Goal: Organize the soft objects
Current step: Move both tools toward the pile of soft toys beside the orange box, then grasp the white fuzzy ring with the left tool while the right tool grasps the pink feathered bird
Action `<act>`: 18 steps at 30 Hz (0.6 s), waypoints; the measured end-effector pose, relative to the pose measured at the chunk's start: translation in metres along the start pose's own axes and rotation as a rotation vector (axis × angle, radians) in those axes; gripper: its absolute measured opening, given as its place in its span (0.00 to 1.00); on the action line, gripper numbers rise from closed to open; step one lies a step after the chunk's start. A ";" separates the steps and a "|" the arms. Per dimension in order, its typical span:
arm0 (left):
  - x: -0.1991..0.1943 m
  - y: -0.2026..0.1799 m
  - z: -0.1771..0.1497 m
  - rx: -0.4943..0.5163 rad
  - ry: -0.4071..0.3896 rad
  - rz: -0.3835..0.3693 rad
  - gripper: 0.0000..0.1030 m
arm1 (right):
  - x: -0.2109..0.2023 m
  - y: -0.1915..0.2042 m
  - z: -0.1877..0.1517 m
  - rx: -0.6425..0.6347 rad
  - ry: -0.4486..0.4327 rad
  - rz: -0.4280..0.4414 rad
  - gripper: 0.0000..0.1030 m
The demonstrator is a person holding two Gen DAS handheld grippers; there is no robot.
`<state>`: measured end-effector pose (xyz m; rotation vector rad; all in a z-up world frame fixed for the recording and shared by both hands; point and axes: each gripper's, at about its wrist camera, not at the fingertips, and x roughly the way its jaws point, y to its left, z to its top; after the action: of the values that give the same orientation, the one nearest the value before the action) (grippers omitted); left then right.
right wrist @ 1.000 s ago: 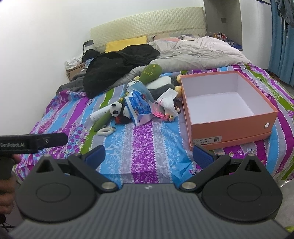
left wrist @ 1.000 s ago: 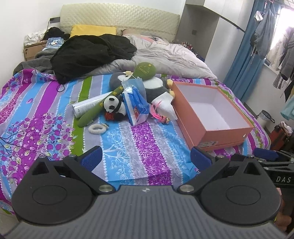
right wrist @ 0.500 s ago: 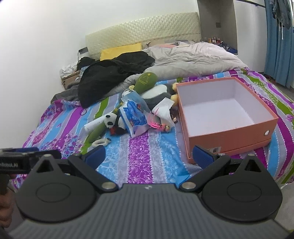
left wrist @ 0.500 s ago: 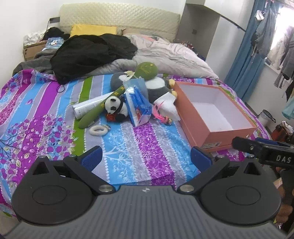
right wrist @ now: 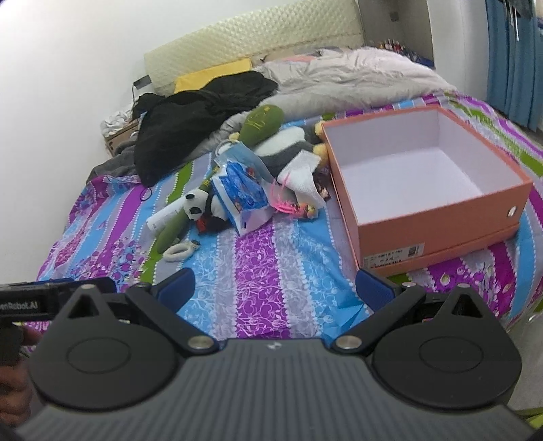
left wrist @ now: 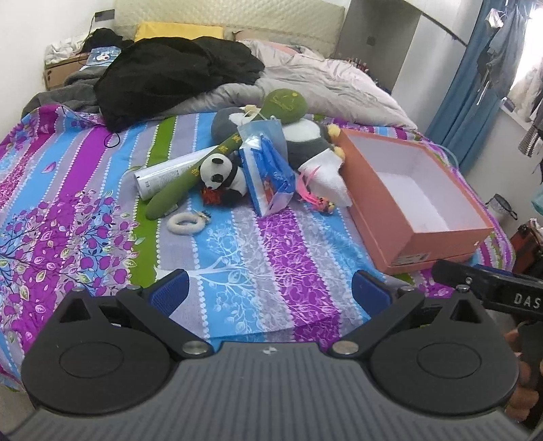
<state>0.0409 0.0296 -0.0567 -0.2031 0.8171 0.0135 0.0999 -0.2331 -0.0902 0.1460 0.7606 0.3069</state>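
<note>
Your left tool point(left wrist: 268, 291) and right tool point(right wrist: 275, 288) both hover over the near edge of the bed point(left wrist: 264, 264), fingers spread wide with nothing between them. The soft toys lie heaped mid-bed: the small panda point(left wrist: 220, 173), blue bag point(left wrist: 268, 173) and green plush point(left wrist: 285, 105), just left of the open orange box point(right wrist: 434, 210).

A home bedroom: bed point(left wrist: 85, 190) with padded headboard point(left wrist: 237, 17), rumpled duvet point(left wrist: 325, 81), probably hanging clothes point(left wrist: 492, 57).

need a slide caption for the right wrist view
Open right claw hovers over striped bedsheet, facing a toy pile with panda plush beside an empty orange box.
</note>
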 end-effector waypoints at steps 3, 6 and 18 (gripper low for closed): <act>0.015 0.003 0.003 -0.001 0.016 0.007 1.00 | 0.011 -0.002 -0.002 0.016 0.011 0.002 0.99; 0.029 0.008 0.004 -0.013 -0.001 0.009 1.00 | 0.026 -0.003 -0.003 0.020 0.022 0.000 0.99; 0.118 0.043 0.005 -0.005 0.038 0.041 0.99 | 0.106 0.004 -0.006 -0.035 -0.015 -0.003 0.87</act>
<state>0.1210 0.0652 -0.1466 -0.1916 0.8594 0.0498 0.1667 -0.1946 -0.1630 0.1142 0.7402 0.3154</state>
